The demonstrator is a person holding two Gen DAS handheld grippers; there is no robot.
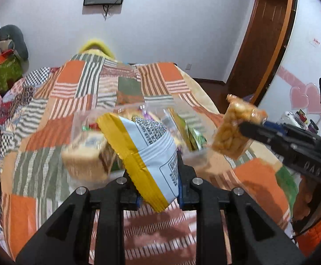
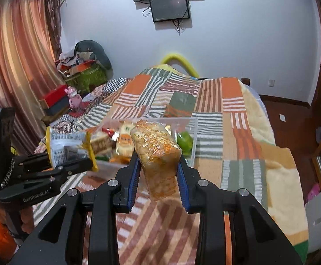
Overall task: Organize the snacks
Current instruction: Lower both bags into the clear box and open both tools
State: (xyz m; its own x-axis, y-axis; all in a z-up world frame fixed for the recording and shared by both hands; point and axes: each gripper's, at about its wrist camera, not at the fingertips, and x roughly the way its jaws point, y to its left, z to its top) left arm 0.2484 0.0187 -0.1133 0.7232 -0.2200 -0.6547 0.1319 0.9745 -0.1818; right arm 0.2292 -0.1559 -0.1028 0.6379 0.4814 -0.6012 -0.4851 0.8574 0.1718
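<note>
You see two grippers, left (image 1: 158,183) and right (image 2: 158,176), two held snack packets, yellow-white (image 1: 147,150) and orange-clear (image 2: 158,154), one clear bin (image 2: 191,128), two wall screens.

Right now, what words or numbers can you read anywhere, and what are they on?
"GenRobot.AI": on the left gripper body.
"DAS": on the right gripper body, faint.
Yellow packet: printed text, too small and blurred to read.
Wall sticker: red writing, too small to read.
</note>
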